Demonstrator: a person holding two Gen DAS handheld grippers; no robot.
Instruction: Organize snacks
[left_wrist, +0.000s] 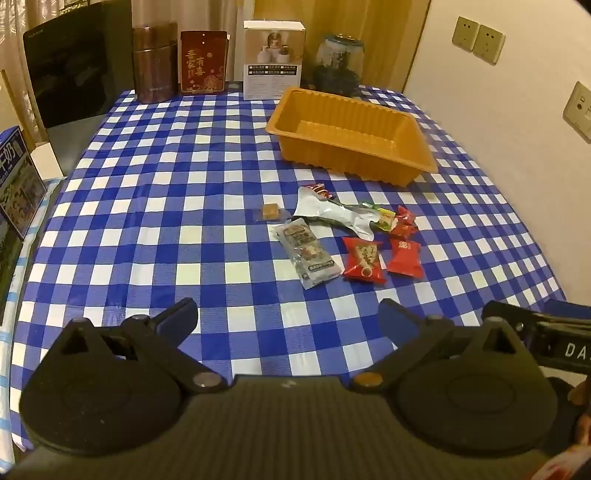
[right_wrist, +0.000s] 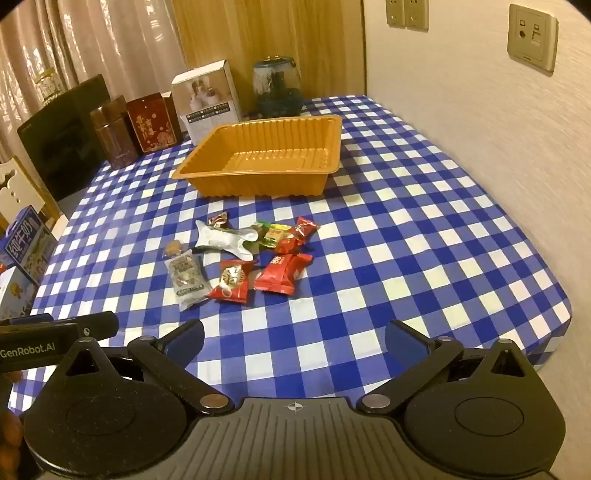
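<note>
Hovering with jaws spread and gripping nothing, the left gripper (left_wrist: 288, 319) and right gripper (right_wrist: 294, 338) are facing the snack packets (right_wrist: 240, 254) lying ahead on the tabletop (right_wrist: 406, 229); the orange tray (right_wrist: 266, 155) is sitting beyond them.

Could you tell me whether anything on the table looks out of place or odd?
The snacks lie loose in front of the empty orange tray. One silver packet among them is crumpled and twisted, unlike the flat wrapped ones.
</note>
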